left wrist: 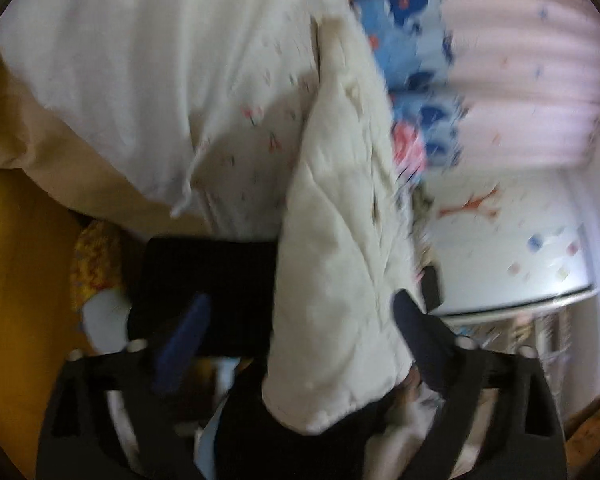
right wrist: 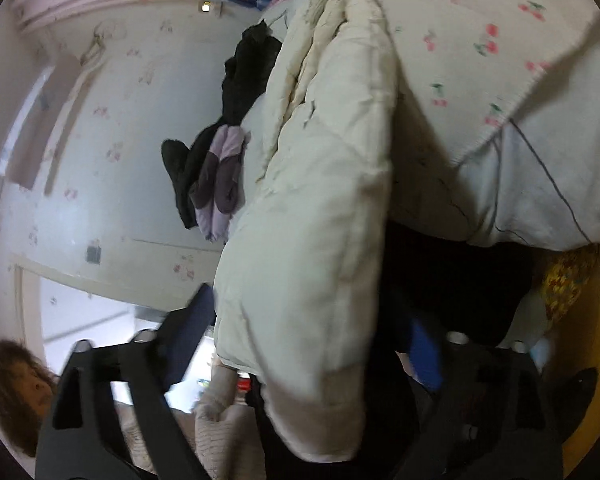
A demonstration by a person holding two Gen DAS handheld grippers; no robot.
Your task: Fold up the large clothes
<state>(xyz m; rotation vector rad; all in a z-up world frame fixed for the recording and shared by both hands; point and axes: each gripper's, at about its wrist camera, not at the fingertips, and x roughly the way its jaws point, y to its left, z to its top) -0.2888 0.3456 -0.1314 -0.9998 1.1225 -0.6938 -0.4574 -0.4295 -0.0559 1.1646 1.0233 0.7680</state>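
A cream quilted padded coat (left wrist: 336, 240) hangs stretched between my two grippers, lifted off the bed. In the left wrist view its sleeve end (left wrist: 332, 380) lies between the fingers of my left gripper (left wrist: 300, 332), whose jaws stand wide around it. In the right wrist view the coat's other sleeve (right wrist: 320, 240) with its ribbed cuff (right wrist: 320, 412) runs between the fingers of my right gripper (right wrist: 312, 340), also spread wide. The frames do not show whether either gripper pinches the cloth.
A white quilt with small cherry prints (right wrist: 500, 60) (left wrist: 140, 60) lies beside the coat. Dark and purple clothes (right wrist: 220, 168) are heaped on the bed sheet (right wrist: 120, 160). A blue patterned cloth (left wrist: 416, 60) and pink curtains (left wrist: 532, 72) are behind. A person's head (right wrist: 16, 388) is at the lower left.
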